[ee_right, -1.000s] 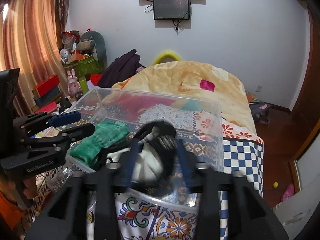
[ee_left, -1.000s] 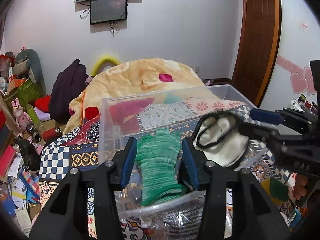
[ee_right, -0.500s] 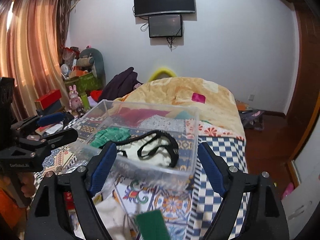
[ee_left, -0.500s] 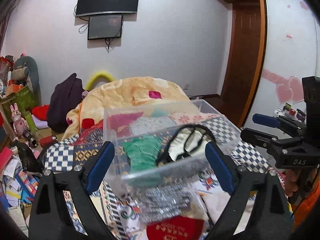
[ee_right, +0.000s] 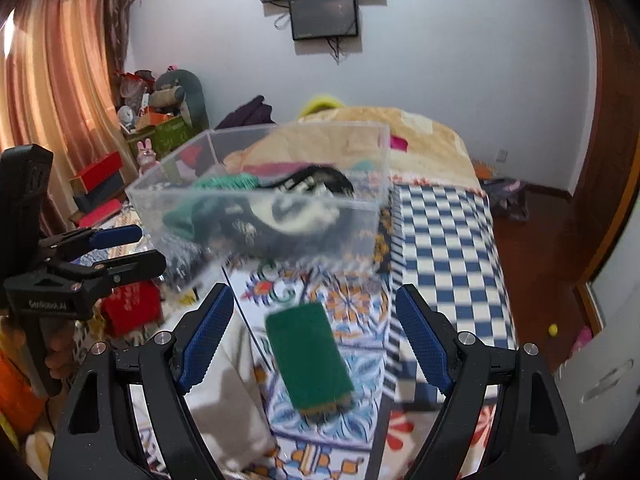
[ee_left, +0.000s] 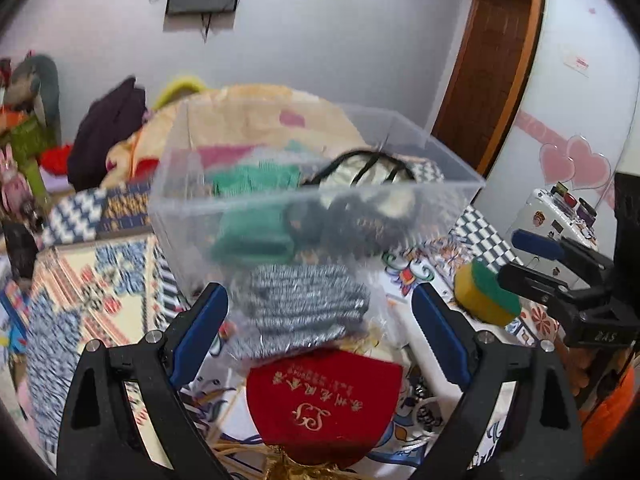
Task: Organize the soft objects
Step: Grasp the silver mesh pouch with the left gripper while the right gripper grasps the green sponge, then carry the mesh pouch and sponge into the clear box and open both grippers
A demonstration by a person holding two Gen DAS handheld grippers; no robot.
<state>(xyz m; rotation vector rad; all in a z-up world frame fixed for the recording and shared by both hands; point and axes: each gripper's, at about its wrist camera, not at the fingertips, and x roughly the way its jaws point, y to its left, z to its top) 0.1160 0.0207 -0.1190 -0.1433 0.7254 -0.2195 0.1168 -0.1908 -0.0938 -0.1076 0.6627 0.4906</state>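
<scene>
bin [ee_left: 256,200]: on the bed [ee_right: 440,240], glove [ee_left: 252,236] and mask [ee_left: 360,168] inside
pouch [ee_left: 324,396]: before the bin, beside the sponge [ee_right: 308,356]

Left wrist view looks forward and downward between its own fingers, close above the patterned bedspread [ee_left: 100,280]. Right wrist view faces likewise from alongside. Both share the clear plastic box [ee_left: 312,200] ahead of the fingers, the far wall and the wall screen [ee_right: 324,16].

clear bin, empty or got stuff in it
Not empty. The clear bin holds a green knit and a cream item with black straps; it has no lid on.
</scene>
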